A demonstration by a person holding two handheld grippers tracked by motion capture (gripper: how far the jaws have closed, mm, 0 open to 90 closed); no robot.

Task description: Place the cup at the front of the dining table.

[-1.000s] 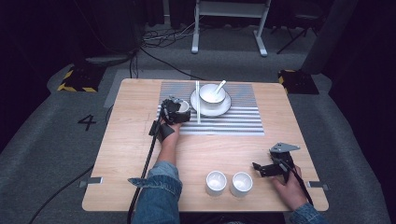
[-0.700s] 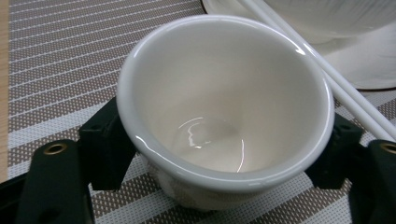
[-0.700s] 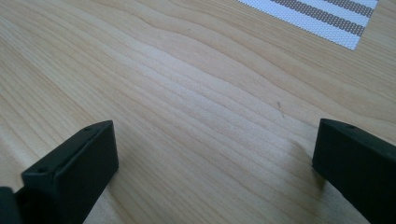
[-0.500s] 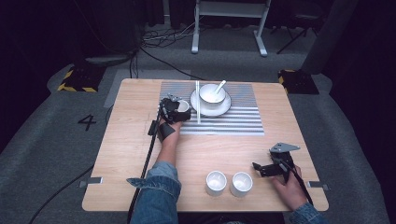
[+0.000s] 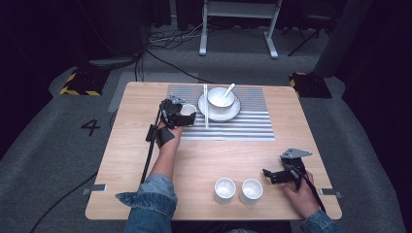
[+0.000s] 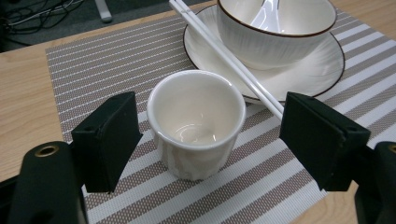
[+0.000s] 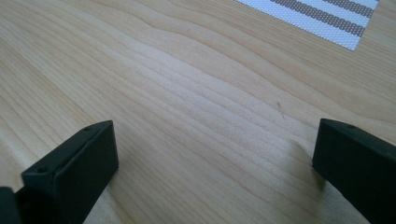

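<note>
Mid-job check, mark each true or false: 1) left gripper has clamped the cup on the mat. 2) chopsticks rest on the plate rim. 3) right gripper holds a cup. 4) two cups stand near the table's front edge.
1) False. The left gripper stands open, its jaws either side of the cup with gaps.
2) True. The chopsticks lie across the plate rim.
3) False. The right gripper is open over bare table.
4) True. Two cups stand there side by side.
</note>
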